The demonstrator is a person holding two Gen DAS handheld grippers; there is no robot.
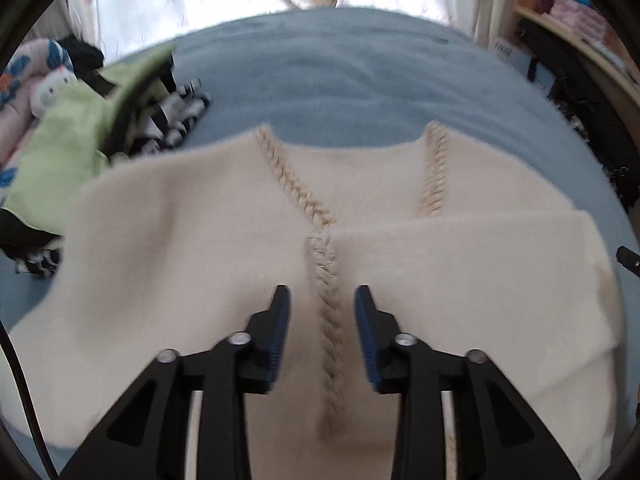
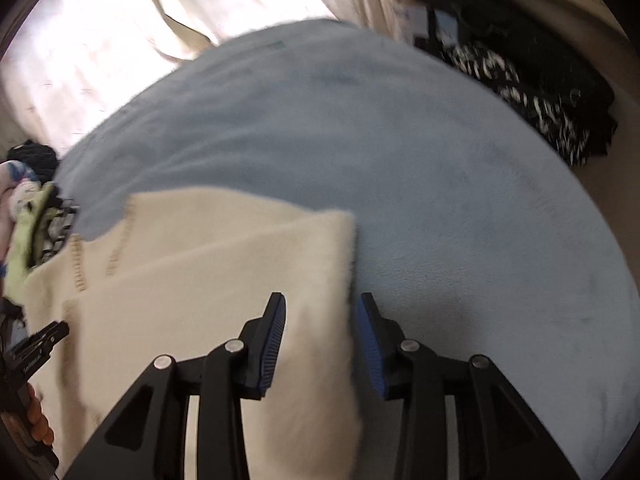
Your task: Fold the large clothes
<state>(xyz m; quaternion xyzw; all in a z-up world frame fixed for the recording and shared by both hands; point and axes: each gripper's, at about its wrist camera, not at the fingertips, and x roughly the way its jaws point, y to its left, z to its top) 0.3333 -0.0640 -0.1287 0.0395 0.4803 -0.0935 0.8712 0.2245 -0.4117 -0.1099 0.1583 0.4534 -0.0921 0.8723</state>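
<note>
Cardigan (image 1: pixel 224 248): cream knit with braided trim, lying flat on the blue bedcover (image 1: pixel 340 80), front up, both side panels already turned in toward the middle; I judge the fold about half done.
Clothes pile (image 1: pixel 84 136): green, black and striped pieces heaped at the cover's left edge, just beside the cardigan's left shoulder; I read it as the waiting stack, so I keep my sweeps away from it.
Left gripper (image 1: pixel 322 300): released, fingers parted and holding nothing, hovering over the centre trim (image 1: pixel 330 320); the placing suits checking that the two folded panels meet there.
Folded right panel (image 2: pixel 240 264): its outer edge runs straight up between my right fingers.
Right gripper (image 2: pixel 320 308): also released, pads clear of the cloth, one each side of that edge; well placed, I judge, for a fresh pinch.
Open room: wide bare bedcover to the right and beyond the collar, enough for the next fold.
Far right: dark garments (image 2: pixel 540 100) off the cover's edge, well apart.
</note>
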